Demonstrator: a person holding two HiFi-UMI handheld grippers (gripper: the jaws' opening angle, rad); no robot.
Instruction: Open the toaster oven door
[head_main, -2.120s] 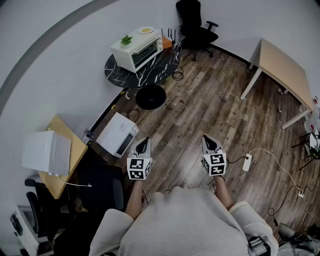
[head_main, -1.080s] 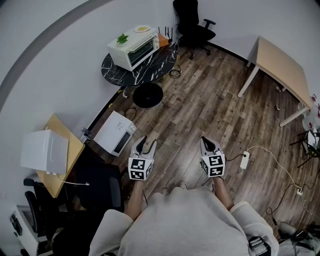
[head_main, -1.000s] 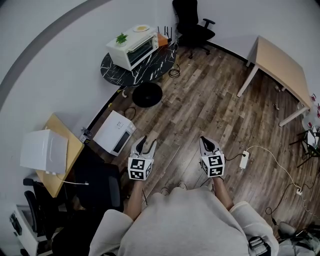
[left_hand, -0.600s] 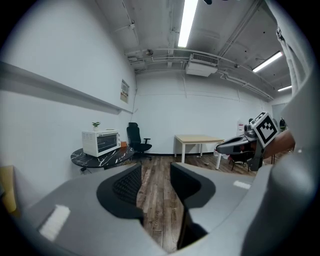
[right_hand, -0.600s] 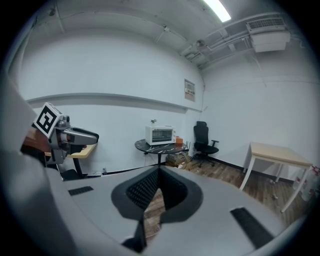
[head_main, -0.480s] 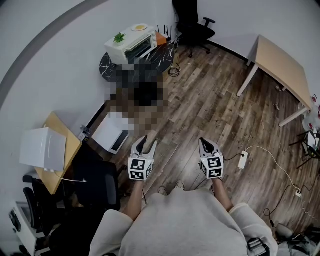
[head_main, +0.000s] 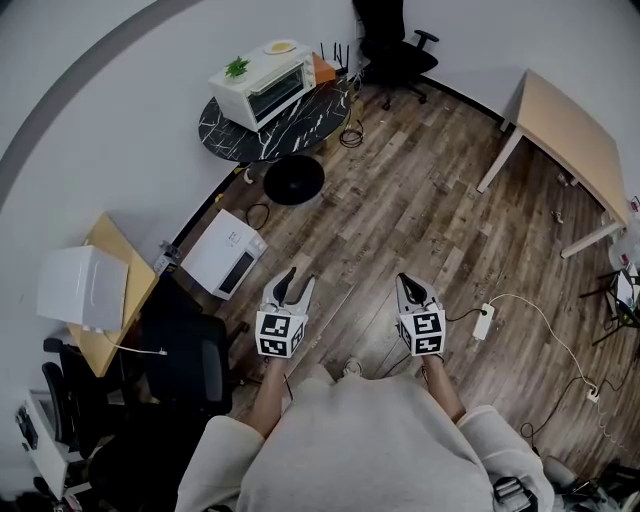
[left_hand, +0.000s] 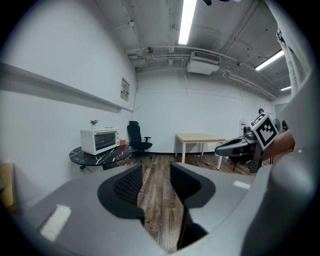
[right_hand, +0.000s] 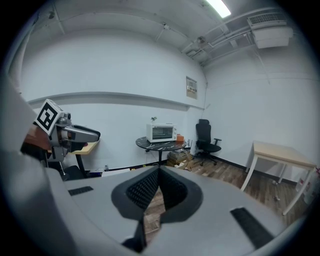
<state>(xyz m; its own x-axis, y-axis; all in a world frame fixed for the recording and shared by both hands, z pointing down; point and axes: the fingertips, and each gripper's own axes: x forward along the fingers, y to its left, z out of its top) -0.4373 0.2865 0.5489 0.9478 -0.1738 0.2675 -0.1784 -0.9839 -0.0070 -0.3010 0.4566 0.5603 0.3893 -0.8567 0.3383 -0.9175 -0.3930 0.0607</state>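
The oven (head_main: 255, 78) stands in the upper left of the head view, on a round black marbled surface (head_main: 225, 135) against the wall. Its door (head_main: 278, 93) is shut. A small plant (head_main: 237, 68) and a plate (head_main: 280, 46) sit on its top.

Both grippers are held low in the middle of the frame, over the wood floor (head_main: 420, 210), well apart from the oven. The left gripper (head_main: 300, 277) has its jaws spread wide with only floor showing between them; it grips nothing. In its own view the oven (left_hand: 99, 140) is small at the left middle, beyond the parted jaws of the left gripper (left_hand: 156, 170). The right gripper (head_main: 405, 282) has its jaws closed tip to tip and is empty. In its view the oven (right_hand: 161, 132) sits just above the meeting tips of the right gripper (right_hand: 159, 172).

A white box-shaped appliance (head_main: 222, 265) lies on the floor at the left middle, a black chair (head_main: 395, 50) stands at the top, and a wooden table (head_main: 565, 130) at the upper right.
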